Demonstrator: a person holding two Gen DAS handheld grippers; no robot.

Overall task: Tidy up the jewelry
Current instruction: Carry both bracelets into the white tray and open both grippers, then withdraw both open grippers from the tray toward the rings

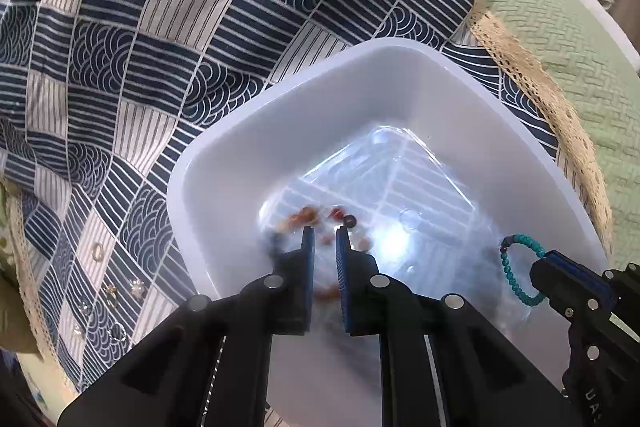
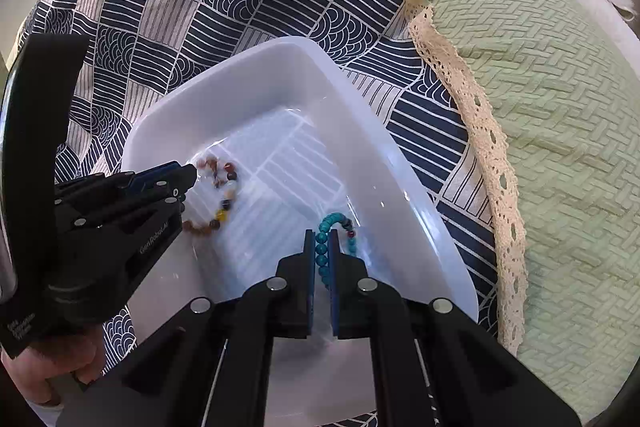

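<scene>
Both hand-held grippers hang, pointing steeply down, over the white plastic bin point(image 2: 280, 83), which sits on a navy patterned cloth point(image 1: 160, 27) spread over a green quilt point(image 2: 540, 107). The right hand-held gripper point(image 2: 322, 251) is clamped on a turquoise bead bracelet point(image 2: 321, 259) above the bin's right side. The left hand-held gripper point(image 1: 325, 239) pinches a brown mixed-bead bracelet point(image 2: 220, 195) over the bin's left side, and small rings and earrings point(image 1: 112, 299) lie on the cloth left of the bin.
</scene>
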